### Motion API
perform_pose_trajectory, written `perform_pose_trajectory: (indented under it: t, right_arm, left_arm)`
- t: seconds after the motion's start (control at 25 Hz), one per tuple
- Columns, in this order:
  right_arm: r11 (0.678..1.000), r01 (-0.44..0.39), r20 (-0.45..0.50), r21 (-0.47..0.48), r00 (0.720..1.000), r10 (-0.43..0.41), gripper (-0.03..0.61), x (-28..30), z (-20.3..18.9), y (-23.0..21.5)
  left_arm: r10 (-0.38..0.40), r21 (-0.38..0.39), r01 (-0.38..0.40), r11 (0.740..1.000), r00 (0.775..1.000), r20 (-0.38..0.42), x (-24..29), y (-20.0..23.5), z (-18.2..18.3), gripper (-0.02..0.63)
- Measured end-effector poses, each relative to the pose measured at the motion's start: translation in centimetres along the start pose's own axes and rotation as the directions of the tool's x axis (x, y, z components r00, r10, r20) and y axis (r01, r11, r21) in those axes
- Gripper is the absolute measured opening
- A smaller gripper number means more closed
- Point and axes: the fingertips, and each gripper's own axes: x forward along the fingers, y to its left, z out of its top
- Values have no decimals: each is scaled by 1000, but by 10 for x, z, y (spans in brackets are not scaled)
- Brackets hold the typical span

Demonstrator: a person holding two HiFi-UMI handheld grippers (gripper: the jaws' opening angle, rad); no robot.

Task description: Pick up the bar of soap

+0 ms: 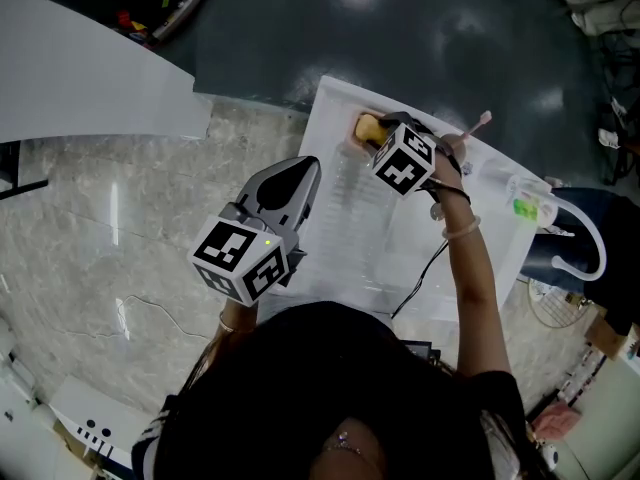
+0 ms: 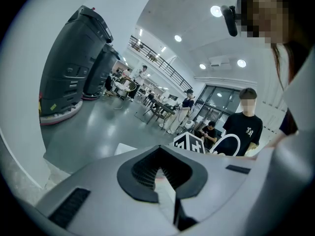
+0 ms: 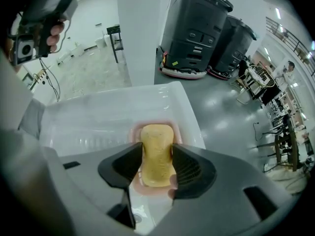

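The right gripper [image 3: 156,149] has its fingers [image 3: 189,168] spread wide, one along each long side of the bar of soap [image 3: 156,156]. They sit just beside the soap, and I see no sign of them squeezing it. The soap is yellow and speckled. It lies flat in a shallow pink soap dish [image 3: 178,134], whose rim shows around the far end of the bar. The dish rests at the far end of a white tray [image 3: 98,117] with fine ridges across its bottom.

The left gripper [image 2: 160,171] has its fingers [image 2: 142,173] closed together at the tips, with nothing between them. From overhead, that gripper [image 1: 290,183] is held up over the near left edge of the tray [image 1: 350,258], well apart from the soap [image 1: 368,126]. The right gripper's marker cube [image 1: 405,160] covers most of the dish from that angle.

The tray lies beside a pale marbled counter [image 1: 120,228]. A thin stick with a pink tip [image 1: 480,120] lies near the tray's far right side. Past the tray is a glossy dark grey floor [image 1: 400,28]. Two big black machines [image 3: 197,28] stand on it, next to a white pillar [image 3: 140,28]. Further back in the hall, a person in a black T-shirt [image 2: 244,124] stands facing this way.
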Motion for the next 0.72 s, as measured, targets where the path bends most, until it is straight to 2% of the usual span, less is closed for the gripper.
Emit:
perform_pose_trajectory:
  t: [0.72]
  right_arm:
    - [1000, -8, -60, -21, 998, 6, 186, 12, -1, -5]
  left_arm:
    - [-21, 5, 21, 1000, 999, -37, 5, -2, -6, -2]
